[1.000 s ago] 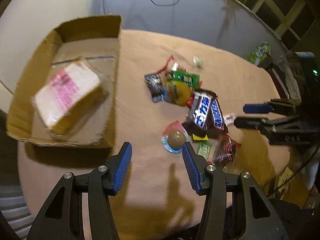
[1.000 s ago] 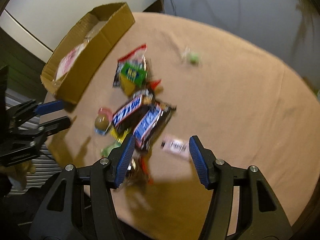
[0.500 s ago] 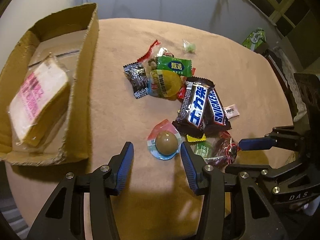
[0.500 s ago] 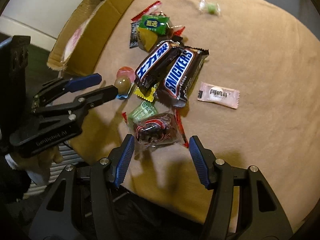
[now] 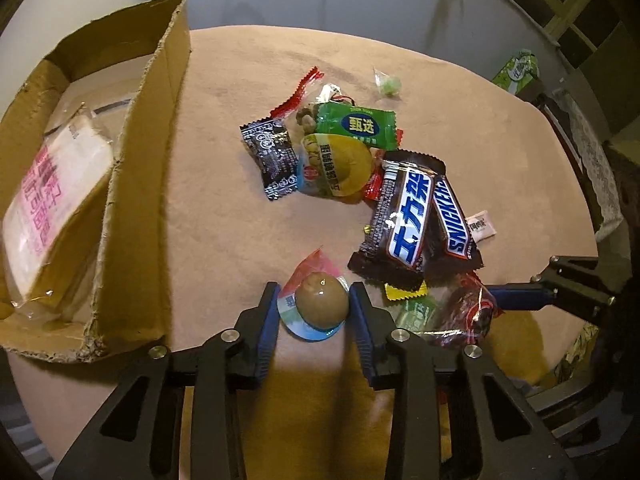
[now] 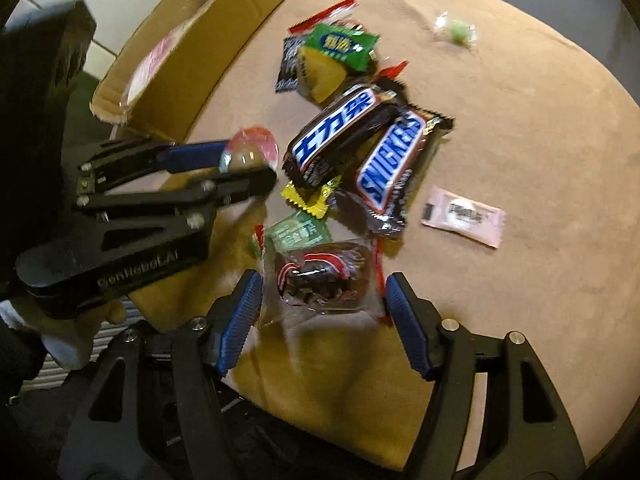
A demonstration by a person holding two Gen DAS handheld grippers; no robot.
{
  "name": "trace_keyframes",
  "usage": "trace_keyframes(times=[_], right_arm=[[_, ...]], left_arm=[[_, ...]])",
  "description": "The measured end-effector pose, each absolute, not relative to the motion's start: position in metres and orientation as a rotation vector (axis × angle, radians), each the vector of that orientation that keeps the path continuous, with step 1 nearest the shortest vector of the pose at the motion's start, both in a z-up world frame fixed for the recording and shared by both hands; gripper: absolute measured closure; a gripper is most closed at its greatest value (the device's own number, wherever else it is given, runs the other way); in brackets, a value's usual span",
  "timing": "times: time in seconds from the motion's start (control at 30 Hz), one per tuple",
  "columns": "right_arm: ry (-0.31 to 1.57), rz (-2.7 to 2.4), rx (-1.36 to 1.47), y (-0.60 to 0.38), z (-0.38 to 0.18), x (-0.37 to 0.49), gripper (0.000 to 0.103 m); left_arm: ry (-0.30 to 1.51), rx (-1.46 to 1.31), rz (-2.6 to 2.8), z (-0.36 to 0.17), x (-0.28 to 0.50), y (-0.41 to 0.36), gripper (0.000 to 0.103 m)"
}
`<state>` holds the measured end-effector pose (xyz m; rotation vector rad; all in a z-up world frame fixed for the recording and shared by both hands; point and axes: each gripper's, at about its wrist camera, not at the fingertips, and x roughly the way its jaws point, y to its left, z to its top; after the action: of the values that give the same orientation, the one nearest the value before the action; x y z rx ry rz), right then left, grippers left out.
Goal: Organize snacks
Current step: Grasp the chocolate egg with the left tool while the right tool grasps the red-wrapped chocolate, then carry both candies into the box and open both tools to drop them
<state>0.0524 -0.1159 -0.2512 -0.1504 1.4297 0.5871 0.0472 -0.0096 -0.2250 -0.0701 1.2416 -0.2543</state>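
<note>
A pile of snacks lies on the round tan table. My left gripper has its fingers on both sides of a packed brown egg; they look closed onto its wrapper. The egg also shows in the right wrist view. My right gripper is open around a clear packet of dark dried fruit. Two Snickers bars lie in the middle. A cardboard box at the left holds a wrapped bread slice.
A green candy pack, a yellow pack and a black pack lie farther back. A pink sachet lies right of the bars, a small green sweet at the far side. The table's near edge is just below both grippers.
Both grippers moved forward and down to the pile. The left fingers narrowed around the egg. The right fingers now straddle the dried fruit packet.
</note>
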Motion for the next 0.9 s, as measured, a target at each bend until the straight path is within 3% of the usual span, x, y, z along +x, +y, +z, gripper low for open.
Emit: trace_keyframes(times=[0.43, 0.9], right_arm=[[1.395, 0.598, -0.156, -0.109, -0.246, 0.043, 0.048], [1.346, 0.615, -0.085, -0.148, -0.207, 0.049, 0.049]], left_arm=[[1.221, -0.091, -0.25, -0.221, 0.036, 0.002, 0.072], [1.179, -0.141, -0.242, -0.196, 0.024, 0.021, 0.072]])
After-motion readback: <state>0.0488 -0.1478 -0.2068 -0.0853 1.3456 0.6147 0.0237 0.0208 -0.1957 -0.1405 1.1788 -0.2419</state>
